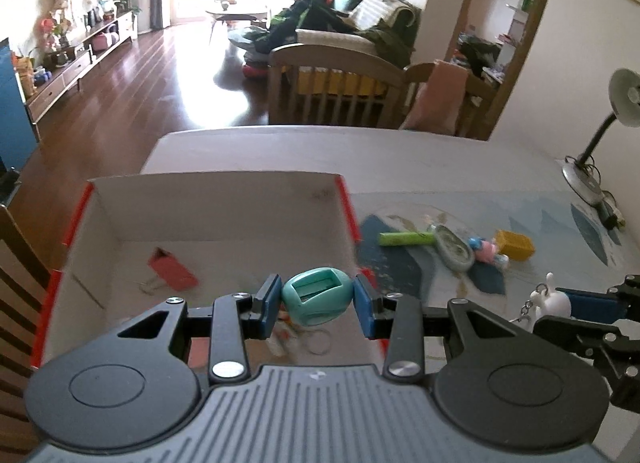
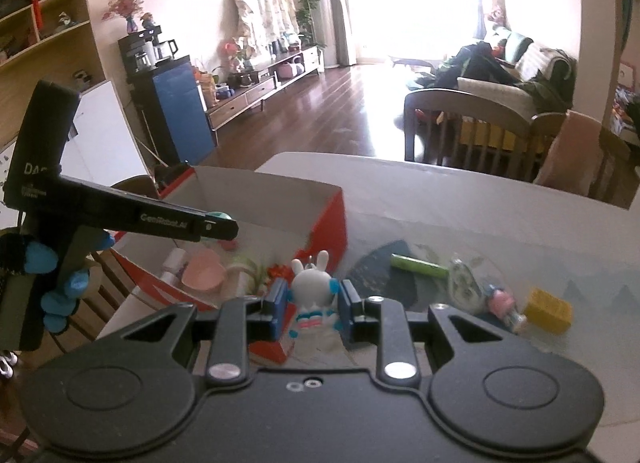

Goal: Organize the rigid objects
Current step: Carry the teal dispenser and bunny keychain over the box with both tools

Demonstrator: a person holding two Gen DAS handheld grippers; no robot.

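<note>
Carrying well means both grips staying firm: left gripper [image 1: 316, 303] clamps the teal egg-shaped plastic case [image 1: 318, 295] over the red-and-white cardboard box [image 1: 216, 203]; right gripper [image 2: 313, 305] pinches the white rabbit figurine [image 2: 310, 287] short of the rim, so clear it before letting go.

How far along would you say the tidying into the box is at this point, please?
Partly done: a red block and pink heart dish already lie in the box. The left gripper holds a teal oval toy, the right gripper a white rabbit figure. A green tube and yellow block remain outside.
</note>
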